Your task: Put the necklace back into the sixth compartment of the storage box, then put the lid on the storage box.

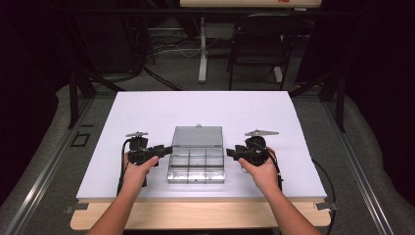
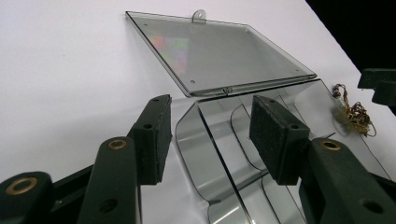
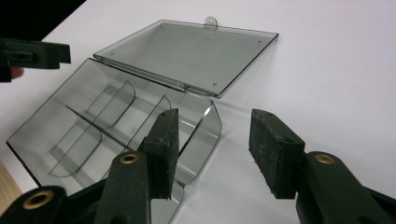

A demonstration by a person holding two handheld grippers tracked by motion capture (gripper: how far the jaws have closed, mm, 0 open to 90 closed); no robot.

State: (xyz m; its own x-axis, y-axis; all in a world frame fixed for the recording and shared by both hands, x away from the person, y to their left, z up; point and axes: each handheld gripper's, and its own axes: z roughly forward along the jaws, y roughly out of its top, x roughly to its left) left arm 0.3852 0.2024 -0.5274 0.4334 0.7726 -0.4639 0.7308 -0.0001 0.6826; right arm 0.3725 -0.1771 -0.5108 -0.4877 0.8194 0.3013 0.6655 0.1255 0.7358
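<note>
1. The white tabletop carries everything; its wooden front edge runs along the person's side, and a dark chair stands on the floor beyond the far edge.

2. A clear plastic organizer box lies on the tabletop near the front, about midway between the two hands. Thin curved dividers split its tray into several compartments. Nothing can be made out inside them.

3. The box's lid is swung fully open and lies flat on the tabletop behind the tray, joined to it along the hinge, with a small hanging tab at its far edge.

4. The left tool is held in the person's left hand at the left end of the box. Its jaws stand wide, nothing clamped. In the left gripper view the tray's near end wall lies between the two pads, with no pad pressing on it.

5. The right tool, in the right hand, sits at the box's right end, jaws likewise wide and holding nothing. In the right gripper view one pad hangs over the tray's rounded corner and the other over bare tabletop.

6. A small tangle of brownish wire lies on the tabletop just beyond the tray, seen in the left gripper view.
</note>
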